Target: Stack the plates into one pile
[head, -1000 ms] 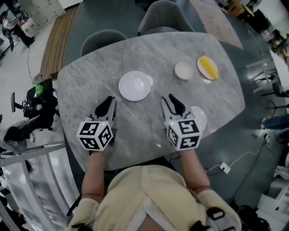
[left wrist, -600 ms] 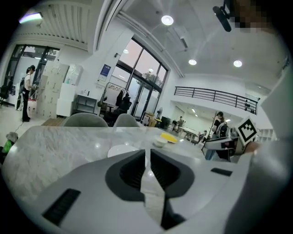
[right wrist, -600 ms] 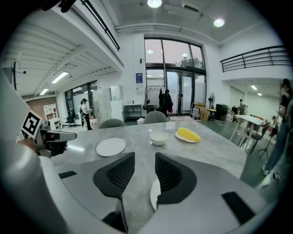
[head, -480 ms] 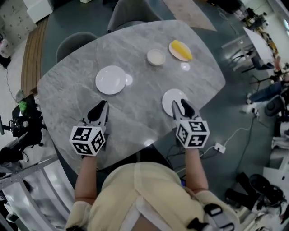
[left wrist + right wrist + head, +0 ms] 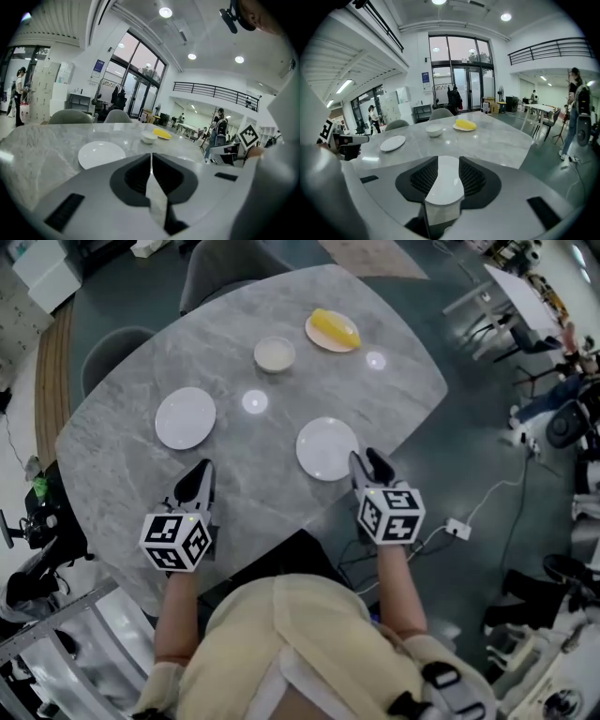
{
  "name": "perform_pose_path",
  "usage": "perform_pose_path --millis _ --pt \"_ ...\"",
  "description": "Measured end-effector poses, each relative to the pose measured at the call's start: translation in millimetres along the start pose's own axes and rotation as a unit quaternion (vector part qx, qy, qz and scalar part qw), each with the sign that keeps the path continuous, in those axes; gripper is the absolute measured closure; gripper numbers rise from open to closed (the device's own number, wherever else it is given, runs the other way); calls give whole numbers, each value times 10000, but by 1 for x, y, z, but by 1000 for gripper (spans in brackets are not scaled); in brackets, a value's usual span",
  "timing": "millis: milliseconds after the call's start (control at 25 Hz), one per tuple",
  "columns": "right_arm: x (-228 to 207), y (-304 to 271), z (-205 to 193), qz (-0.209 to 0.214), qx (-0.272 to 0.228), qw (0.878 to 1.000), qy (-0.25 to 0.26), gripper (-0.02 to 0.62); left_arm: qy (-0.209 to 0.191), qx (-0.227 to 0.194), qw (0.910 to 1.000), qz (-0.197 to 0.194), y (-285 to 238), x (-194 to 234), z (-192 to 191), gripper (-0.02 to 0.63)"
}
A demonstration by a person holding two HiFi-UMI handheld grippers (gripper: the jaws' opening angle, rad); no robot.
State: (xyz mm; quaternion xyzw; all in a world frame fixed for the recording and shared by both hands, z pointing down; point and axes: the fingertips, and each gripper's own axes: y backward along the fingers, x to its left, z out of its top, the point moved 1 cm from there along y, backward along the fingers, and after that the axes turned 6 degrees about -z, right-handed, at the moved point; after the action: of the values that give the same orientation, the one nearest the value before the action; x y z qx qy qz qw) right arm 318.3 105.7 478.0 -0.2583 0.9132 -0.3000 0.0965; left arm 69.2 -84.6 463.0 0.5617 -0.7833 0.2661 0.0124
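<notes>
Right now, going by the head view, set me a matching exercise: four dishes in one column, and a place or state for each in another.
Things:
1. bowl
2. far plate
3. left plate
4. right plate

Places or states:
A. empty, nearest the person
B. carries something yellow
C. empty, alone on the left side
D. deeper than the others, just left of the far plate

Pairs: 1-D, 2-B, 3-C, 4-A
</notes>
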Motion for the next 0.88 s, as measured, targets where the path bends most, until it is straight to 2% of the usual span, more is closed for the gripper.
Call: perform_pose_path --millis 360,600,880 --pt "-35 -28 -25 213 320 9989 -268 476 -20 342 9993 -164 -55 -35 -8 594" --pt "-38 -49 -46 387 633 9965 -378 476 -30 530 9984 -208 -78 -46 -13 592" --pt "-38 -74 -62 428 945 9942 -283 476 12 677 9975 -190 -97 -51 -22 594"
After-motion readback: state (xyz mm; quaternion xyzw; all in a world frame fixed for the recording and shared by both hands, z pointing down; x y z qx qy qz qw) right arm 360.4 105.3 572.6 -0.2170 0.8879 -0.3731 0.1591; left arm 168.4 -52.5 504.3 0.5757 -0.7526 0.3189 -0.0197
